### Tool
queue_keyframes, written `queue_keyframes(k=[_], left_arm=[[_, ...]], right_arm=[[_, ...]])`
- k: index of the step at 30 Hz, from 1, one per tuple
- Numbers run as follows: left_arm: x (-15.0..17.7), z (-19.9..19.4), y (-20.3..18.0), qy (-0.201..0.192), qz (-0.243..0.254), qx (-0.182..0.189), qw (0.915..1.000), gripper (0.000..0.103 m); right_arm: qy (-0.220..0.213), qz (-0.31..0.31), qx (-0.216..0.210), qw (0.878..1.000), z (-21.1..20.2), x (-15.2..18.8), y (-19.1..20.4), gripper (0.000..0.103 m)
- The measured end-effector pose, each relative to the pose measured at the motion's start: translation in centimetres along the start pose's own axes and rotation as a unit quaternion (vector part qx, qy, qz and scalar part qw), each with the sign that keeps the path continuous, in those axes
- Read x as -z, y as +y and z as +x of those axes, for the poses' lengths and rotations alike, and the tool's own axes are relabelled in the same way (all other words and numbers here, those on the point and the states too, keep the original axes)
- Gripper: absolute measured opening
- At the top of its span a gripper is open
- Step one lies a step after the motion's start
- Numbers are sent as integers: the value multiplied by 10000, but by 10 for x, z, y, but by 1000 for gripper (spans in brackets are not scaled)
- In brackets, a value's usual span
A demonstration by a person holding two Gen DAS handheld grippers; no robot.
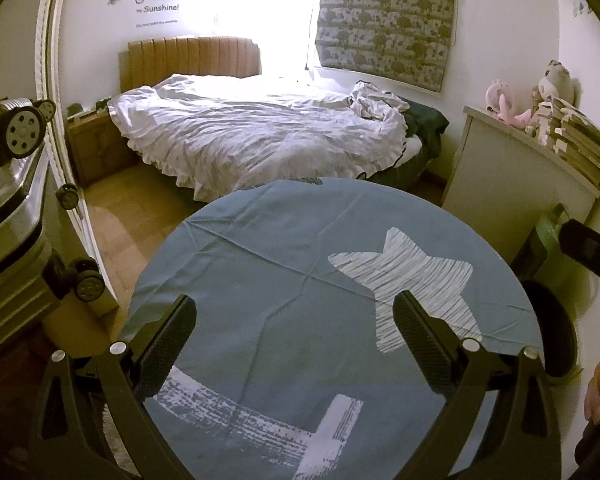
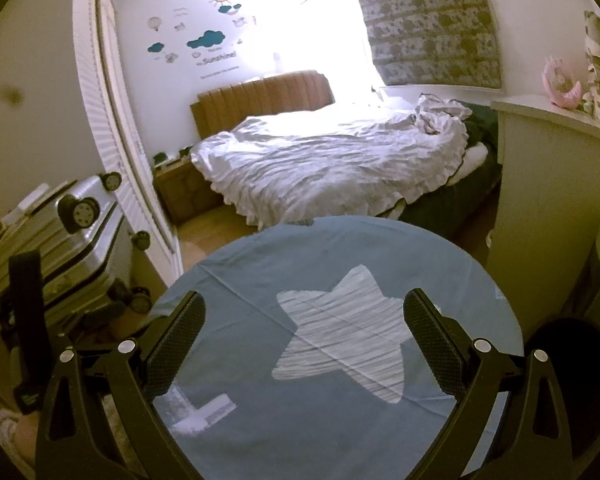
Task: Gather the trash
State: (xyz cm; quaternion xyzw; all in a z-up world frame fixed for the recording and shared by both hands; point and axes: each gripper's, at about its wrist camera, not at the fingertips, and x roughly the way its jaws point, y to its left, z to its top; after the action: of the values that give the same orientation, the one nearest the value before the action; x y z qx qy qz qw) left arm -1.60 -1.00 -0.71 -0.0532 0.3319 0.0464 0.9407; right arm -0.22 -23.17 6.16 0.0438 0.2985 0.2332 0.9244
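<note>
A round table under a blue cloth (image 1: pixel 260 264) with a white star print (image 1: pixel 412 276) fills the lower part of both views; the cloth (image 2: pixel 340 420) shows no trash on it. My left gripper (image 1: pixel 296 312) is open and empty above the table. My right gripper (image 2: pixel 304 308) is open and empty above the same table, over the star (image 2: pixel 340 340). A round black bin (image 1: pixel 556 328) stands low at the table's right; it also shows in the right wrist view (image 2: pixel 568 380). The other gripper's tip (image 1: pixel 588 248) pokes in at the right of the left wrist view.
A bed with a white duvet (image 1: pixel 260 132) lies beyond the table. A silver suitcase (image 2: pixel 60 248) stands at the left by the white louvred door (image 2: pixel 112 128). A white cabinet (image 1: pixel 512 180) with stacked books and pink toys stands at the right. Wooden floor (image 1: pixel 132 208) runs between table and bed.
</note>
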Motion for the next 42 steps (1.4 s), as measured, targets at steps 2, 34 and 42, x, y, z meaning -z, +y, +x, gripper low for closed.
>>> queue_keyframes(k=[2, 34, 42], left_arm=[[-1, 1, 0, 15, -1, 10, 10000, 98], [-4, 19, 0, 177, -50, -11, 9998, 98], [-3, 24, -1, 240, -53, 1, 9997, 98]], right_arm=[[17, 6, 9, 10000, 1, 0, 0, 98], [225, 44, 44, 9997, 14, -2, -11, 98], [304, 82, 67, 9995, 21, -3, -15, 98]])
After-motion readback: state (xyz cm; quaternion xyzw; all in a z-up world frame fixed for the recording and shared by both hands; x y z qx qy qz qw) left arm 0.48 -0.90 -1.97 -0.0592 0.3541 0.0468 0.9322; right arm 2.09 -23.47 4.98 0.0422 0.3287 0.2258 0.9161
